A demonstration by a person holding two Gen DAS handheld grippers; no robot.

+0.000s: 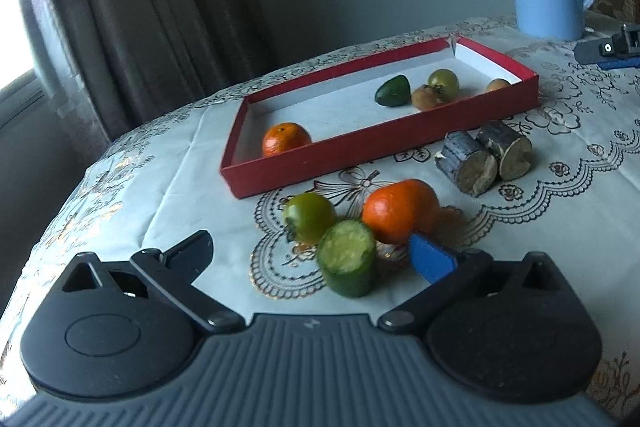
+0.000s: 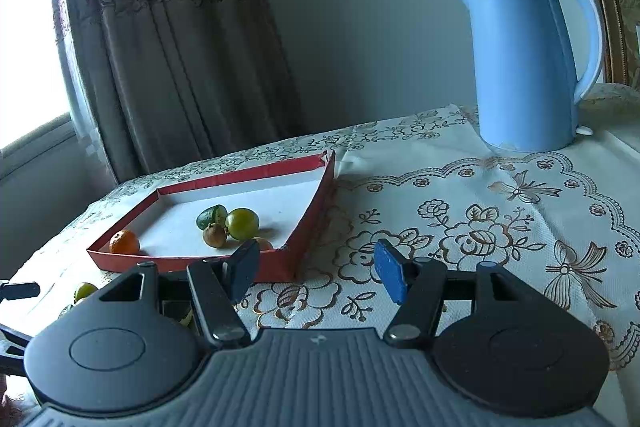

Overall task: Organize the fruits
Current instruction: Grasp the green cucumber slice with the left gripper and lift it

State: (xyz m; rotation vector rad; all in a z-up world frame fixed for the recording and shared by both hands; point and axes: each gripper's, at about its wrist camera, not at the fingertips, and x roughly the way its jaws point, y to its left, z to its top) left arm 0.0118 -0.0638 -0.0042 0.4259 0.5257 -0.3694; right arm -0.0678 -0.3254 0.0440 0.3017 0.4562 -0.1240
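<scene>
the left gripper [image 1: 310,259] is holding its jaws open around the cucumber piece [image 1: 347,263], not touching it, while the right gripper [image 2: 316,273] is holding its jaws open over bare desk [image 2: 460,227].

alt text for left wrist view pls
The open left gripper nears a cut cucumber piece, an orange and a green tomato on the tablecloth; behind, a red tray holds more fruit.

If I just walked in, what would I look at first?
Probably the red tray in the middle of the flowery tablecloth, with a small orange and a few other little fruits inside. Next, the big orange, a green fruit and a cut cucumber piece lying just before the open left claw. A tall blue kettle stands behind.
</scene>
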